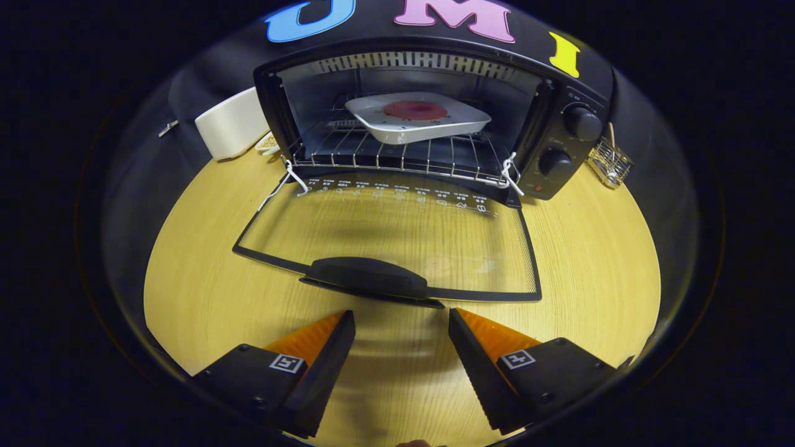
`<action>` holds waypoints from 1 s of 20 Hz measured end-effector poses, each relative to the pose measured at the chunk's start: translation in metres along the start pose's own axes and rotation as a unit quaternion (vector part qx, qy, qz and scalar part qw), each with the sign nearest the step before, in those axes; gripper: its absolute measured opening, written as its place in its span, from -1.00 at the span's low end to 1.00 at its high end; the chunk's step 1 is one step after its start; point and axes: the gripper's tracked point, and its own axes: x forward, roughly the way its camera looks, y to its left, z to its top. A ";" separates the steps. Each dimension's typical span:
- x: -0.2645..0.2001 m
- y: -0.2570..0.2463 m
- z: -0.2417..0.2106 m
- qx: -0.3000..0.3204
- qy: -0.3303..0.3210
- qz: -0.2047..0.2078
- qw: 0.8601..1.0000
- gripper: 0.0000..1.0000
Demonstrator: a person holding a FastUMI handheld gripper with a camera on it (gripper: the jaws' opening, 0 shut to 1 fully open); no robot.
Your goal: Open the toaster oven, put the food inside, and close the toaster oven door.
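A black toaster oven (pixel 559 136) stands at the far side of the wooden table with its glass door (pixel 397 242) folded down flat toward me. Inside, a white square plate (pixel 417 118) carrying a round red piece of food (pixel 415 110) rests on the wire rack (pixel 397 155). The door's black handle (pixel 367 277) lies just ahead of my fingers. My gripper (pixel 402 323) hovers above the table, open, with nothing between its fingers and a small gap to the handle.
A white box-like object (pixel 233 124) sits left of the oven, with a small pale item (pixel 268 144) beside it. A small wire basket (pixel 610 162) stands to the right of the oven. Two black knobs (pixel 581 123) are on the oven's right panel.
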 end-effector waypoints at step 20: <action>-0.062 0.006 0.071 -0.046 -0.148 0.027 0.988 1.00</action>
